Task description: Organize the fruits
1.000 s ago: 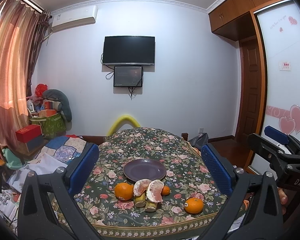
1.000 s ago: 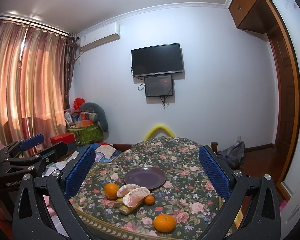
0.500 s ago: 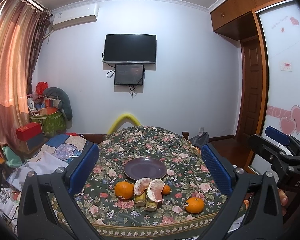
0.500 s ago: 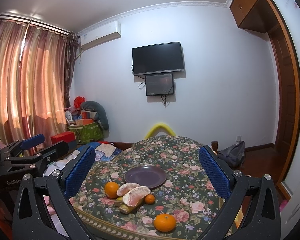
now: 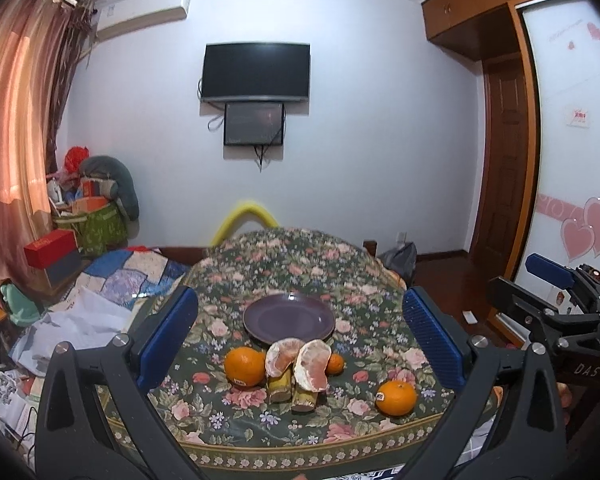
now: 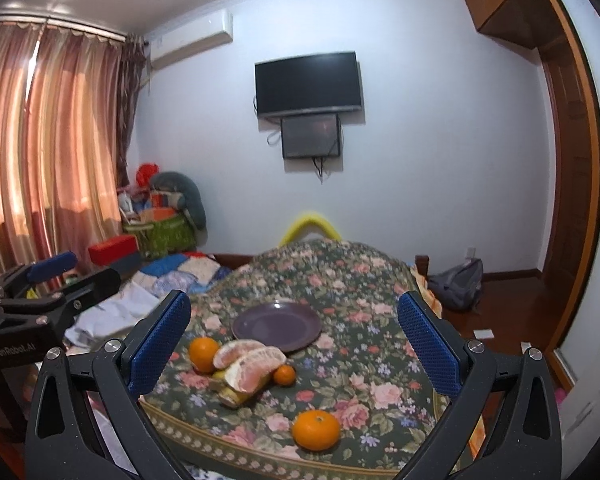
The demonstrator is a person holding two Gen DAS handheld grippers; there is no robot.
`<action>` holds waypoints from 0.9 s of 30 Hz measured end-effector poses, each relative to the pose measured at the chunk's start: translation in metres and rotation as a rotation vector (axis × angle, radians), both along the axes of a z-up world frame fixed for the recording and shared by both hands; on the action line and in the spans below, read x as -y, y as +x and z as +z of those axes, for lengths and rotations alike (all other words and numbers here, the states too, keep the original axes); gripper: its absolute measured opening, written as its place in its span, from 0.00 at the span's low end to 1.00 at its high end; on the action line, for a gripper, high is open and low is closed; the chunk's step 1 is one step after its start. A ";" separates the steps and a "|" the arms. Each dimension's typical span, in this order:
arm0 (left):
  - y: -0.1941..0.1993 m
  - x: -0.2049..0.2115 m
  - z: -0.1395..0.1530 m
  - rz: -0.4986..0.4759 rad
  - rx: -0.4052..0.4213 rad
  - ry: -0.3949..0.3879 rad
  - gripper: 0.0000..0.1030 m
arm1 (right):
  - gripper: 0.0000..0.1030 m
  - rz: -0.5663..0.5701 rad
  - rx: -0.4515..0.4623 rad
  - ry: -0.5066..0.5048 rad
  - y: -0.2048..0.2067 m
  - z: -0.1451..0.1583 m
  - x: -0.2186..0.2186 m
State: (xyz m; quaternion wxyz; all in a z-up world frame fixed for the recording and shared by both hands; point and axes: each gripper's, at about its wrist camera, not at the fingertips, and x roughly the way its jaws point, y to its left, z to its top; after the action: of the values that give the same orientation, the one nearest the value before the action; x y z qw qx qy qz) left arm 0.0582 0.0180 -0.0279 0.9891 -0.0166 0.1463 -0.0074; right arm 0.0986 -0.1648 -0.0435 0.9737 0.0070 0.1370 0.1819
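So far nothing is picked up. Both the left gripper (image 5: 300, 332) and right gripper (image 6: 294, 334) have fingers wide apart, up off the worktop (image 5: 260, 268). Oranges (image 5: 244, 367), pomelo pieces (image 5: 311, 364) and bananas (image 5: 281, 387) sit before the empty plate (image 5: 289, 317), probably waiting to go on it.

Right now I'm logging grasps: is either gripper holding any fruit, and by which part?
Nothing is held. The left gripper and right gripper are both open, short of the fruit.

Plate (image 5: 289, 317) behind fruits (image 5: 296, 364) — on table (image 5: 260, 264)
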 end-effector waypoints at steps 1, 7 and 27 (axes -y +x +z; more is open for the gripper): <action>0.005 -0.001 -0.004 0.002 -0.010 -0.002 1.00 | 1.00 -0.005 -0.010 -0.004 0.004 -0.004 0.000; 0.040 -0.011 -0.026 0.010 -0.096 -0.016 0.88 | 0.95 -0.010 -0.098 -0.042 0.028 -0.028 0.002; 0.122 -0.004 -0.127 -0.089 -0.456 -0.106 0.55 | 0.60 0.061 -0.555 -0.084 0.097 -0.133 -0.005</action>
State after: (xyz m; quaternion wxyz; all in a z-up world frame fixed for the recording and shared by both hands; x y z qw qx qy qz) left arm 0.1802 0.0216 -0.1553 0.9269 -0.0633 0.3658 -0.0547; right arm 0.1951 -0.1595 -0.1765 0.8925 0.0120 0.4060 0.1964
